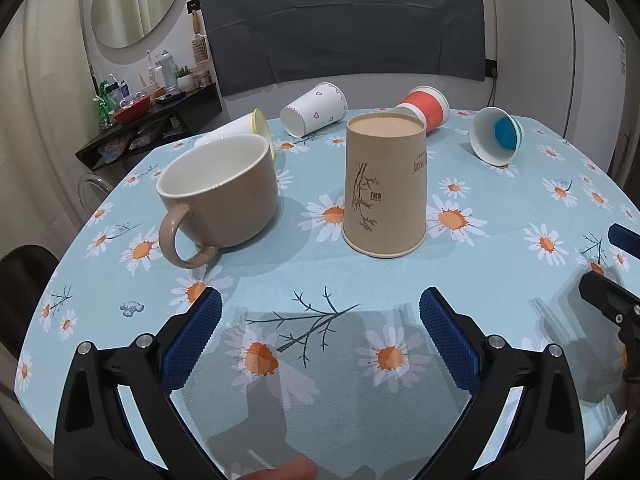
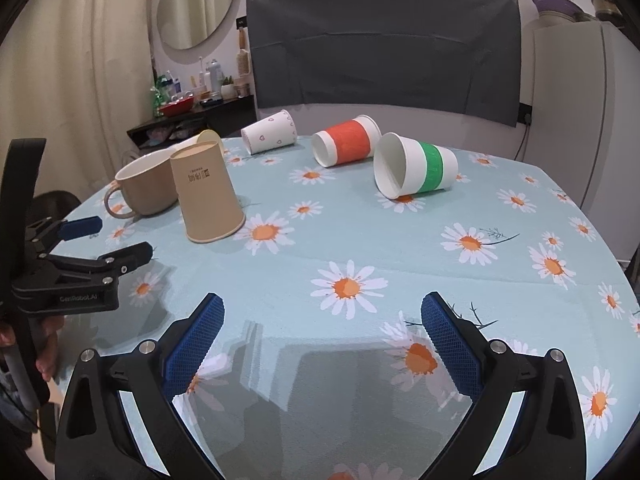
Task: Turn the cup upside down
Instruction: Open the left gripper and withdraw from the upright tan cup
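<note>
A brown paper cup (image 1: pixel 385 184) stands upside down on the daisy tablecloth, its mouth on the cloth; it also shows in the right wrist view (image 2: pixel 207 194). My left gripper (image 1: pixel 320 340) is open and empty, a short way in front of the cup. It shows from the side in the right wrist view (image 2: pixel 116 240). My right gripper (image 2: pixel 322 344) is open and empty over the cloth, to the right of the cup. Its fingers (image 1: pixel 624 240) show at the right edge of the left wrist view.
A beige mug (image 1: pixel 218 196) stands upright left of the brown cup. Several paper cups lie on their sides at the back: yellow-rimmed (image 1: pixel 240 130), heart-print (image 1: pixel 314 109), orange-banded (image 2: pixel 346 141), green-banded (image 2: pixel 416 166). A black shelf (image 1: pixel 152 128) with clutter stands beyond the table's left edge.
</note>
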### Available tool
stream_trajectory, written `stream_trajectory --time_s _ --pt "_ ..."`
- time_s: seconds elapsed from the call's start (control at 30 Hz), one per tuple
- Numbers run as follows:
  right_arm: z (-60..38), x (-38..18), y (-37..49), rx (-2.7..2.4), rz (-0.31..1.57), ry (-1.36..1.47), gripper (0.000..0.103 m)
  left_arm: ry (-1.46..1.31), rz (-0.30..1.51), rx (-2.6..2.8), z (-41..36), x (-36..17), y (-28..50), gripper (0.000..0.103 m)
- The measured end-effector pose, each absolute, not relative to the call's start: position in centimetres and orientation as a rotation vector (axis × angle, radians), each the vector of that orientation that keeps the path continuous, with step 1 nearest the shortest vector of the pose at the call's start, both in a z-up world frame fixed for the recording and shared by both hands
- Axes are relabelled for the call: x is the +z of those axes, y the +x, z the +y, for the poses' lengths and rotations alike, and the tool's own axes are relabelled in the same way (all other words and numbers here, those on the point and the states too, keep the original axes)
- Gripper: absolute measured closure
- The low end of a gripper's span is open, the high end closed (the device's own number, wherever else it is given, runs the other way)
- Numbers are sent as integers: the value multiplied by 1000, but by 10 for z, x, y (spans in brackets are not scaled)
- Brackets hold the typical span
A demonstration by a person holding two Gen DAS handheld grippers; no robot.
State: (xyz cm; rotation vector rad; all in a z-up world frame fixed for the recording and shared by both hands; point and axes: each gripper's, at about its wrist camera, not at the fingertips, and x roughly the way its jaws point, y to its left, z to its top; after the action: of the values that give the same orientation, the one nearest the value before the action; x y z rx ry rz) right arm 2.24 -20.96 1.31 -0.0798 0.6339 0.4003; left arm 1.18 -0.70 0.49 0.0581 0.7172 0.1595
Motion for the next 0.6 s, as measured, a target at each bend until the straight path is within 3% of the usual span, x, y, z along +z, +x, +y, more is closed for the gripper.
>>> stream_trajectory --time_s 0.6 --pt "-214 12 21 410 628 -11 8 4 675 146 -1 4 1 6"
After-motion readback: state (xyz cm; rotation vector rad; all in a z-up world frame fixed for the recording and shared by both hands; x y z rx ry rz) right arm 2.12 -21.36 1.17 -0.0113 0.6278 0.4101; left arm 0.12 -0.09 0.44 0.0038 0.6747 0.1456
